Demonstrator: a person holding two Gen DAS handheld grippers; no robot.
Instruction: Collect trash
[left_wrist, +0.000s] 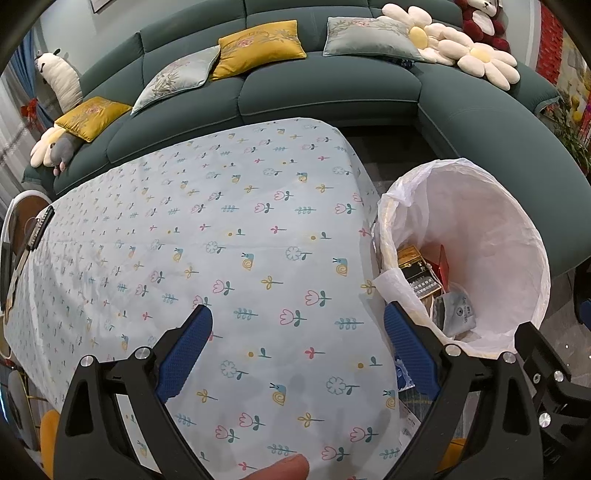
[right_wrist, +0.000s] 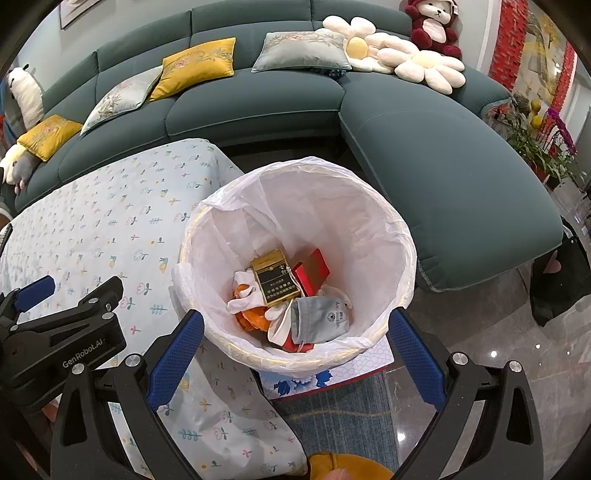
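Beside table (right_wrist: 92, 221), bin (right_wrist: 402, 251) holding trash (right_wrist: 291, 295)

Bright, even indoor light; sharp focus, strong fisheye bending, dark corners.

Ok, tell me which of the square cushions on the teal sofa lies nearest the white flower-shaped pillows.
The grey-green embroidered cushion on the sofa: it touches a flower pillow, while both yellow cushions sit farther left.

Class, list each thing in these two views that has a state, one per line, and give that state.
left gripper: open, holding nothing
right gripper: open, holding nothing, above the bin
trash bin: upright, lined with a white bag, partly filled
gold and black box: lying in the bin
red box: lying in the bin
grey pouch: lying in the bin
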